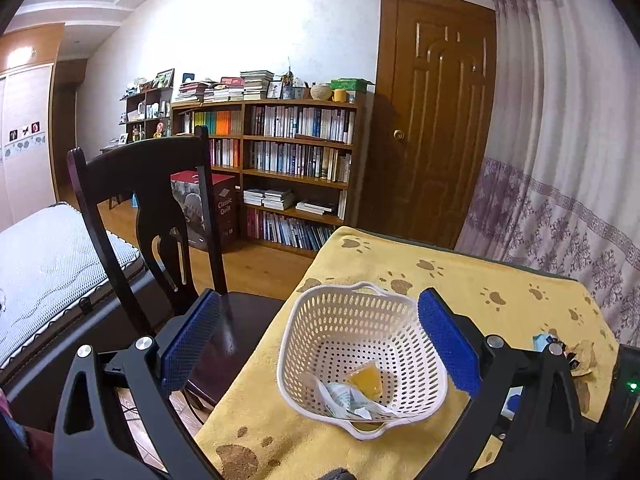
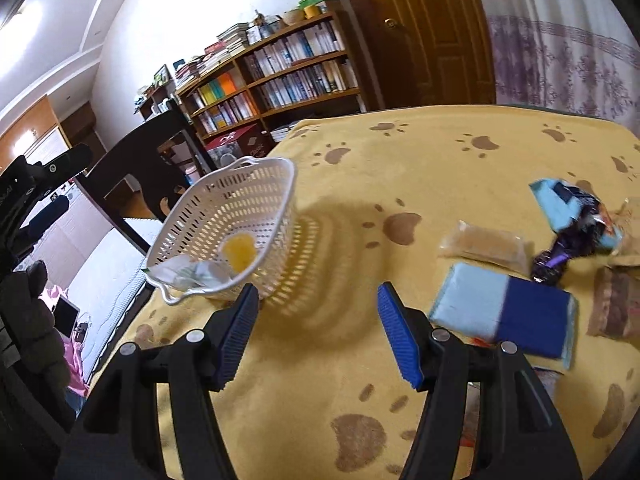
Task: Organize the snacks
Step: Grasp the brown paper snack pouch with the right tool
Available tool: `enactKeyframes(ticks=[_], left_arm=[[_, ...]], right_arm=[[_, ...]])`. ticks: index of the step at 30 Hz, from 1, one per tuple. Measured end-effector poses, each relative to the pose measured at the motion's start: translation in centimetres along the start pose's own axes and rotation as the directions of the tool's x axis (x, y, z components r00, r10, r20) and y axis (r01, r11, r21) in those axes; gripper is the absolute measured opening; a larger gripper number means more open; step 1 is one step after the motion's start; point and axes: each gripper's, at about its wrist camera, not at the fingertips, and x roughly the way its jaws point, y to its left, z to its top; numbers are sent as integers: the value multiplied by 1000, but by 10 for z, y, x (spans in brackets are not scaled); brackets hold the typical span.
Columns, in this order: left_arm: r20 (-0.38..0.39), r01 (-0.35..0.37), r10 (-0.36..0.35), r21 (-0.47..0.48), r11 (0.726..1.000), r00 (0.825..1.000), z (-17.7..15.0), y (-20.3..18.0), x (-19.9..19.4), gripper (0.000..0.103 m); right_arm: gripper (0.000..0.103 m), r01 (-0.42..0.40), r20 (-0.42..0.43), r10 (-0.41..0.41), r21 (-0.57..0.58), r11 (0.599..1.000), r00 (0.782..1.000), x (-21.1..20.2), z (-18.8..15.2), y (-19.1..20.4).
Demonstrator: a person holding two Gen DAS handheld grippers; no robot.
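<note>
The basket [image 1: 362, 356] sits near the worktop's [image 2: 440, 152] left edge, holding a yellow snack [image 1: 366, 384]. Both the left gripper [image 1: 320, 344] and right gripper [image 2: 316, 332] have jaws apart, empty. More packets [image 2: 504, 316] lie toward the right edge.

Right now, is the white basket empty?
No, the white basket already holds an orange jelly cup and a crumpled white wrapper.
</note>
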Motion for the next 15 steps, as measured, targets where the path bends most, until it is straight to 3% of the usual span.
enactKeyframes(ticks=[15], left_arm=[[-21, 22, -20, 80, 997, 1000, -8, -29, 1, 100]], right_arm=[[63, 144, 41, -149, 96, 985, 988, -40, -27, -80]])
